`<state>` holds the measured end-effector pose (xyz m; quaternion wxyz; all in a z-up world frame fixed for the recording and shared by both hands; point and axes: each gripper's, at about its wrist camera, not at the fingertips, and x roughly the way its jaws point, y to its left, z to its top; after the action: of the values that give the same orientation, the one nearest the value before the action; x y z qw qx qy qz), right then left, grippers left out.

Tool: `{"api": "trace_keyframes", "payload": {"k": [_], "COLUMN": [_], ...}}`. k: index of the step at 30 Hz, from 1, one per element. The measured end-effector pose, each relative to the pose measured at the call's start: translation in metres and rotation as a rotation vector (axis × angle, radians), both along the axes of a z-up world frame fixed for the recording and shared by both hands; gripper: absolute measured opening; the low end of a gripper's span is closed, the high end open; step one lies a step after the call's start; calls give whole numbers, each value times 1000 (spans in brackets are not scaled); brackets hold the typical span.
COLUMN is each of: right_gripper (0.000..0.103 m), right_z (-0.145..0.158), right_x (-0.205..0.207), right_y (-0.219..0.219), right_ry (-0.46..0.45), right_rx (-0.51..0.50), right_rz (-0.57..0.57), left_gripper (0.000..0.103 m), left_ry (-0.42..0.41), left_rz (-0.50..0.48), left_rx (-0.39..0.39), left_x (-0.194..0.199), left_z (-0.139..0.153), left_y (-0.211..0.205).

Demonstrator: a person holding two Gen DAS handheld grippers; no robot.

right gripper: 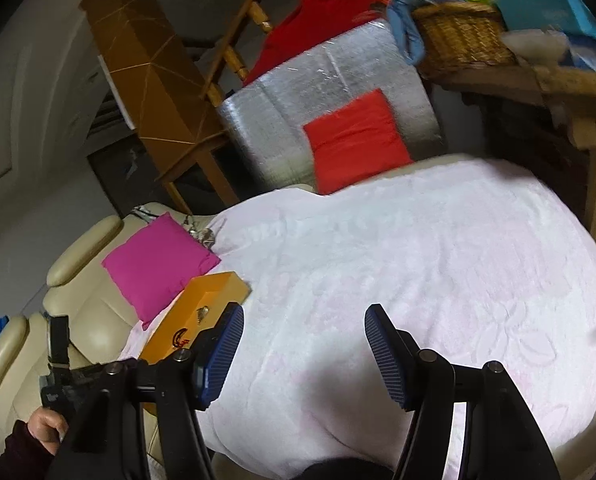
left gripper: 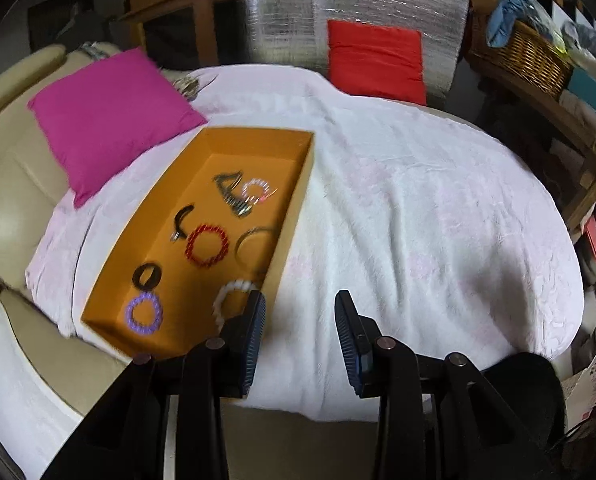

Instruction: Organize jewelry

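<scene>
Cluttered room w/ a cream leather sofa (left gripper: 10, 200); a pale pink-white blanket (left gripper: 417, 220) was spread over the seat and served as work surface. On it lay one orange cardboard box (left gripper: 294, 216), open top, long and shallow, its far-left corner touching one magenta cushion (left gripper: 106, 116). One red cushion (left gripper: 377, 60) leaned on a silver foil-wrapped block (left gripper: 298, 12) at the back; one wicker basket (left gripper: 521, 56) sat on a wooden shelf, right side.

Inside the box, jewelry count approx 8 pcs, all on the box floor, some blurred:
- 1 red beaded bracelet (left gripper: 206, 245), mid-box
- 1 purple beaded bracelet (left gripper: 144, 315), near end
- 1 white beaded bracelet (left gripper: 230, 300), near end, partly behind a finger
- 1 pale pink beaded bracelet (left gripper: 256, 190), far half
- 1 thin metal bangle (left gripper: 254, 245), just beside the red one
- 1 black ring-shaped pc (left gripper: 146, 276), touching the purple one
- 1 black curved pc (left gripper: 182, 222)
- 1 dark tangled pc (left gripper: 230, 190), type unclear

No readable writing or brand anywhere.

Left gripper (left gripper: 299, 304) hovered over the blanket by the box's near right wall, jaws parted, nothing between them. Right gripper (right gripper: 303, 320) was over bare blanket, jaws wider apart, also empty. Right-wrist view showed the box's outer end w/ a red mark, illegible, and a hand (right gripper: 48, 426) on the other gripper's handle.
</scene>
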<state>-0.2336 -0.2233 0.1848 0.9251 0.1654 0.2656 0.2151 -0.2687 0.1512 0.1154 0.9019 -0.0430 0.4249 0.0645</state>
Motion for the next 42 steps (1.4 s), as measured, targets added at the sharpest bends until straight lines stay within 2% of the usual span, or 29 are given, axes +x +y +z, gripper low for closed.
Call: {"api": "trace_keyframes", "payload": {"k": [3,7,9,11,16,18,22,28,37,42], "right_gripper": [69,69,71,71,71,71,71,71,71,71], "right_z": [10,6,-1,-9,-21,-25,-33,-35,-24,-30], "right_x": [-4,-6,-1,7,0,0,5,3,-22,-13], "right_y": [22,62,86,115,177,185,183,161,139,114], "right_ry": [-31,-36,-19,26,12,8,44,71,28,46], "right_rx": [-19,7,30,44,-108,-125,-120,-103,-81,-21], "right_rz": [20,56,67,100,185,191,171,114,86,48], "left_gripper": [37,37,37,39,42,42,42,42,42,44], "left_ry": [6,-9,-29,-50,-30,-23,-47,-82,-87,-73], "left_rz": [23,30,45,68,165,173,112,31,-143,-179], "left_rx": [-22,-17,-6,-32,-89,-108,-103,-136,-58,-45], "left_x": [-17,-35,-44,-53,-59,-53,-37,-20,-9,14], "left_z": [-8,-5,-1,-2,-28,-34,-31,-19,6,7], "left_y": [16,43,59,80,120,124,116,88,12,-13]}}
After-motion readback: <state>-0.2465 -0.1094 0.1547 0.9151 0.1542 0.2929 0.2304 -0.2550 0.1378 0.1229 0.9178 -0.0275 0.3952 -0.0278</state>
